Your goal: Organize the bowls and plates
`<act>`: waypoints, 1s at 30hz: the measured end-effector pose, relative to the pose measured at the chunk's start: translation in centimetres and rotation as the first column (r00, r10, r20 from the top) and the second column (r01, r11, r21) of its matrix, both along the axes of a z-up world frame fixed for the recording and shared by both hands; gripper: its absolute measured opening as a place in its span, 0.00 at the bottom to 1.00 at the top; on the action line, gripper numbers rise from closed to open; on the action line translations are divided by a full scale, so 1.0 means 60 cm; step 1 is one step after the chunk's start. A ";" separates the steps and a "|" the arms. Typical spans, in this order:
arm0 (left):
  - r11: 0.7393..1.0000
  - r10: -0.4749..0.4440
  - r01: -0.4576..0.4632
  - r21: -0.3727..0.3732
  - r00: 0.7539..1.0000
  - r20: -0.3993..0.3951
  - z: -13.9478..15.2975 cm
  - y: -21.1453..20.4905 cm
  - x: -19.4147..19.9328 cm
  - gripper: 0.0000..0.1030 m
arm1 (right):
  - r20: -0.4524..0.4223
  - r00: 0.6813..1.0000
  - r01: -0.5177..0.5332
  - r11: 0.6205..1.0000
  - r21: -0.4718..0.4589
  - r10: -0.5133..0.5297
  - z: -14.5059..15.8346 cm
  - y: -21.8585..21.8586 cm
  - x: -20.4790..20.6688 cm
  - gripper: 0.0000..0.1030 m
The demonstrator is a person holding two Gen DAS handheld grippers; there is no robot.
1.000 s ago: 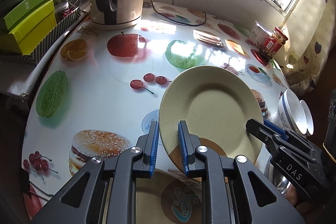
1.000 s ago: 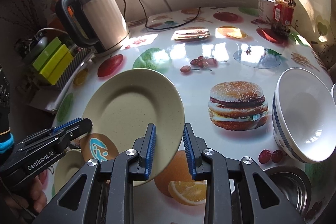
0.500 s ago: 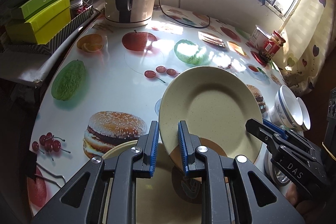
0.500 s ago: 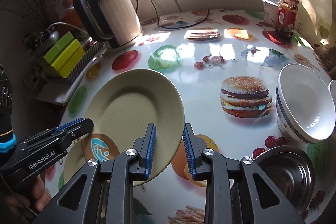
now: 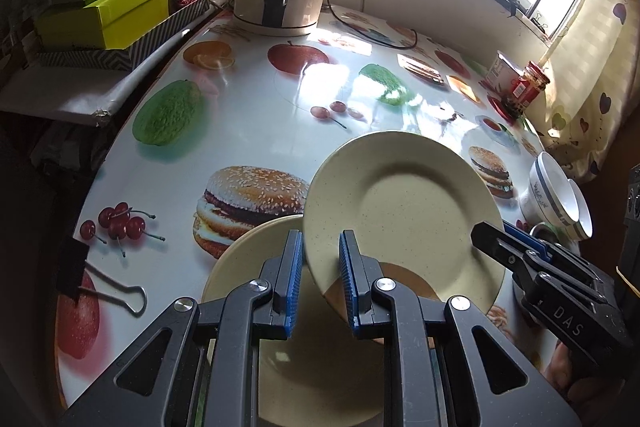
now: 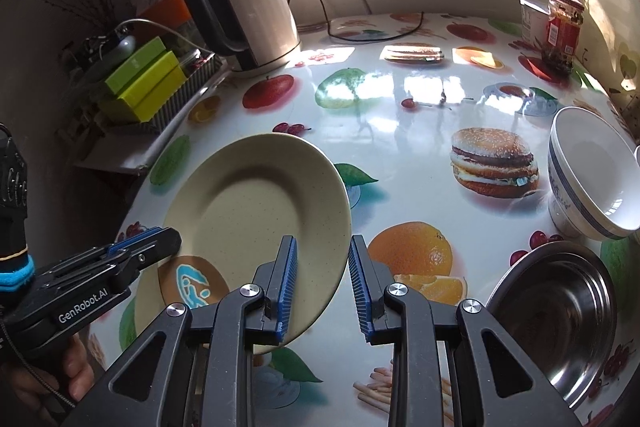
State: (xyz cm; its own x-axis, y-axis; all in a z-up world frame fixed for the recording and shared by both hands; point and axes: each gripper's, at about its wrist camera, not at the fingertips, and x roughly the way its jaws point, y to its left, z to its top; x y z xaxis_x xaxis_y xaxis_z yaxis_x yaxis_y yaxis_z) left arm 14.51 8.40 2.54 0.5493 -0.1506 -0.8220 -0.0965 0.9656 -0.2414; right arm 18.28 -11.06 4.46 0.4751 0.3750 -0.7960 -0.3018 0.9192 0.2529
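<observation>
A speckled beige plate [image 5: 404, 219] hangs tilted above the table, gripped at opposite rims. My left gripper [image 5: 320, 275] is shut on its near-left rim. My right gripper [image 6: 320, 283] is shut on the plate [image 6: 256, 211] at its near-right rim. Each gripper shows in the other's view: the right gripper [image 5: 504, 243] at the plate's right edge, the left gripper [image 6: 160, 239] at its left edge. Under the held plate lies a second beige plate [image 5: 248, 255] with a brown emblem [image 6: 192, 283], partly hidden. Two stacked white blue-rimmed bowls [image 6: 592, 179] stand at the right.
A steel bowl [image 6: 560, 315] sits near the table's front right. An electric kettle [image 6: 248, 7] with its cord stands at the back left, beside green boxes [image 5: 104, 7]. A red-lidded jar [image 6: 564, 23] stands at the back right. A binder clip [image 5: 100, 291] lies near the left edge.
Both grippers have carried the plate together across the table toward its near-left part. The second plate under it now shows much more.
</observation>
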 end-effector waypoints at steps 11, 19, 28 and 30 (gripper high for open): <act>0.999 0.022 -0.022 -0.026 1.000 -0.008 -0.018 0.014 -0.024 0.19 | 0.004 0.998 -0.066 0.998 -0.018 0.067 -0.008 0.036 -0.027 0.25; 0.996 0.076 -0.076 -0.046 0.997 0.016 -0.011 0.049 -0.036 0.19 | -0.008 0.997 -0.082 0.996 -0.024 0.082 -0.013 0.041 -0.031 0.25; 0.994 0.095 -0.095 -0.057 0.995 0.005 -0.020 0.073 -0.024 0.19 | -0.026 0.995 -0.095 0.995 -0.003 0.095 -0.018 0.044 -0.030 0.25; 0.995 0.083 -0.083 -0.060 0.997 0.002 -0.023 0.071 -0.017 0.19 | -0.025 0.995 -0.093 0.996 -0.009 0.093 -0.020 0.044 -0.030 0.25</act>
